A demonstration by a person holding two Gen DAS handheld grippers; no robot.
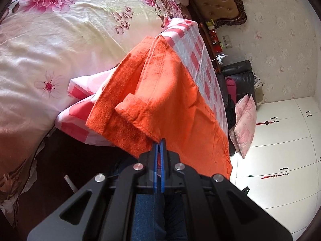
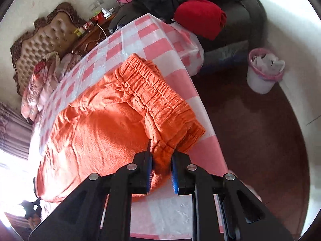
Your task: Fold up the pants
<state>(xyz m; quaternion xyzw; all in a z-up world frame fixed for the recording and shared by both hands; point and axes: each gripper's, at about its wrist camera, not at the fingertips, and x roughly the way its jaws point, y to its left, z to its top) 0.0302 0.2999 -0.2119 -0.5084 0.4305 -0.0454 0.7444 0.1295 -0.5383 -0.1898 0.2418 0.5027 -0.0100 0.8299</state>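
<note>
Orange fleece pants point(image 2: 112, 124) lie spread on a tabletop point(image 2: 152, 38) covered with a pink-and-white checked cloth, folded lengthwise so one leg rests on the other. Elastic waistband point(image 2: 160, 92) sits toward the tabletop edge nearest the dark red floor point(image 2: 250, 140); leg cuffs point(image 1: 128, 116) reach the opposite edge, beside a bed with a floral sheet point(image 1: 60, 40).

Left hand-held gripper point(image 1: 159, 140): blue pads pressed tight together, pinching a thin edge of orange cloth at the hem end of the legs. Cuff corner there is turned up slightly above the lower layer.

Right hand-held gripper point(image 2: 161, 156): jaws parted only narrowly, a bunched wad of waistband fabric clamped between the blue pads at the near corner of the garment.

Surroundings: tufted brown headboard point(image 2: 38, 40) against the wall, black leather sofa point(image 2: 246, 12) with a red garment point(image 2: 200, 18) on it, white waste bin point(image 2: 260, 74) with a pink liner on the floor, pink cushions point(image 1: 244, 124) by a white cabinet point(image 1: 284, 140).
</note>
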